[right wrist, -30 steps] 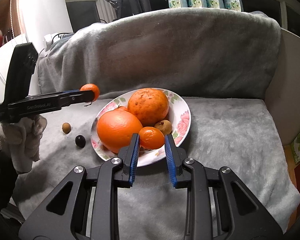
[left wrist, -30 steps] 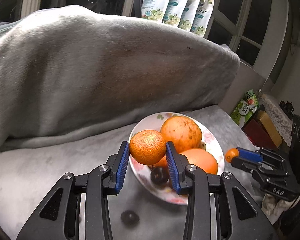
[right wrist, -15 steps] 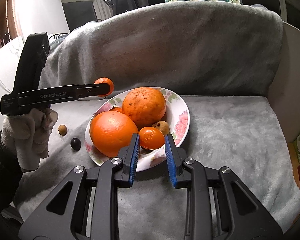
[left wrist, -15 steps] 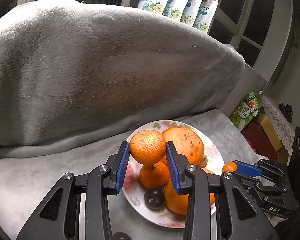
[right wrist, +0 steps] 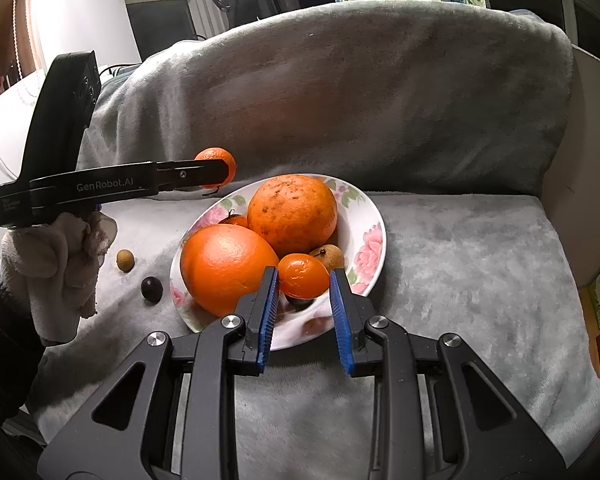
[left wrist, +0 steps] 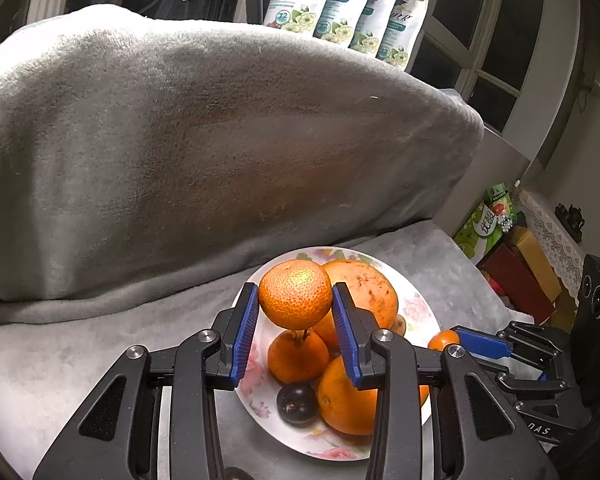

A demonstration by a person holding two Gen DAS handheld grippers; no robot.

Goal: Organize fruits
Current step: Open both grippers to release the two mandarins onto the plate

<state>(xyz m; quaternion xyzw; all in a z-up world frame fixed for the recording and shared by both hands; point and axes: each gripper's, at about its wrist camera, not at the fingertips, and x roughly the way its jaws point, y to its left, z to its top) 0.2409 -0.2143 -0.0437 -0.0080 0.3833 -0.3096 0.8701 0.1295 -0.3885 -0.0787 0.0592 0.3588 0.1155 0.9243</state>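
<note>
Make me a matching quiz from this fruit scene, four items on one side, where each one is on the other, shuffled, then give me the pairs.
Things:
1. mandarin
2. small tangerine
3. dark round fruit
4. speckled orange

Places:
A. on the grey blanket, beside the plate
B. between the right gripper's pads
C. resting in the plate
D. clamped in the left gripper, above the plate

Pairs: 1-D, 2-B, 3-A, 4-C

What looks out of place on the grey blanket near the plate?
Two small fruits, a brown one and a dark one, lie loose on the blanket beside the plate, while the other fruit is piled on it.
</note>
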